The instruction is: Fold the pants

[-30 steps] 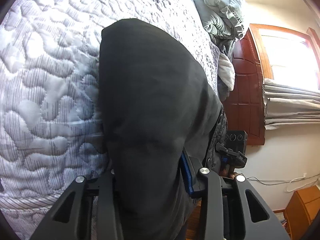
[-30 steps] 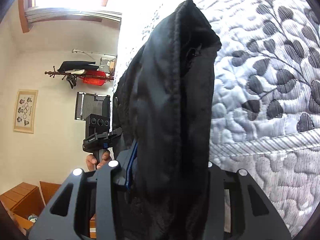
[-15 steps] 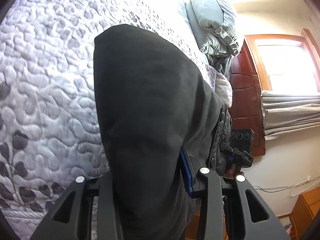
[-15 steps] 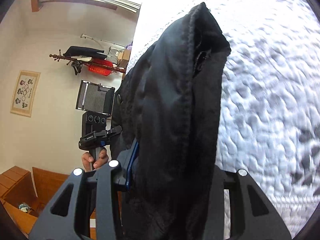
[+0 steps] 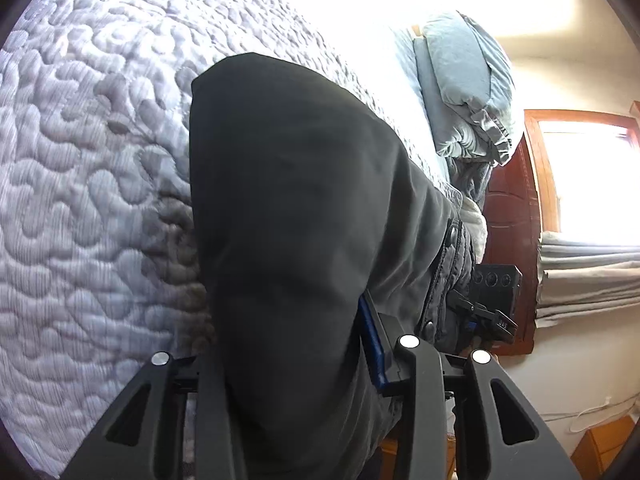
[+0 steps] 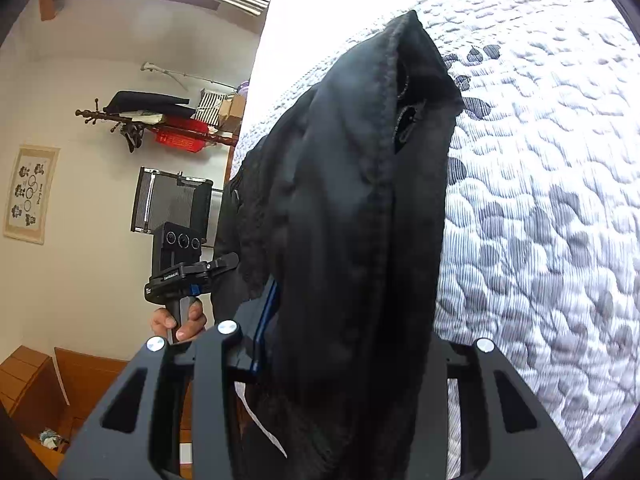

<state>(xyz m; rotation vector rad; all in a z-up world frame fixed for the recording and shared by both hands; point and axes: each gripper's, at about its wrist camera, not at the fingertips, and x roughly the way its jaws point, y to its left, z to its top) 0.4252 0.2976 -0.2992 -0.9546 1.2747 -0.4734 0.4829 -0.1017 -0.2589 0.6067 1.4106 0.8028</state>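
Observation:
The dark pants (image 5: pixel 296 216) hang between both grippers, held up above the quilted bedspread (image 5: pixel 88 168). My left gripper (image 5: pixel 304 364) is shut on one end of the pants, and the cloth covers its fingertips. My right gripper (image 6: pixel 344 344) is shut on the other end of the pants (image 6: pixel 360 208), where a seam runs up the bunched cloth. The left gripper's handle (image 6: pixel 180 276) and the hand on it show in the right wrist view. The right gripper's camera block (image 5: pixel 494 292) shows in the left wrist view.
The bed's grey quilt with leaf print (image 6: pixel 540 200) fills the space behind the pants. Blue-grey pillows (image 5: pixel 468 92) lie at the head of the bed by a red-brown door (image 5: pixel 512 216). A coat rack (image 6: pixel 160 120), a heater (image 6: pixel 172 200) and wooden furniture (image 6: pixel 36 380) stand along the wall.
Both grippers have carried the pants further over the bed. More quilt now shows behind the cloth in each view. The grip on the pants is unchanged.

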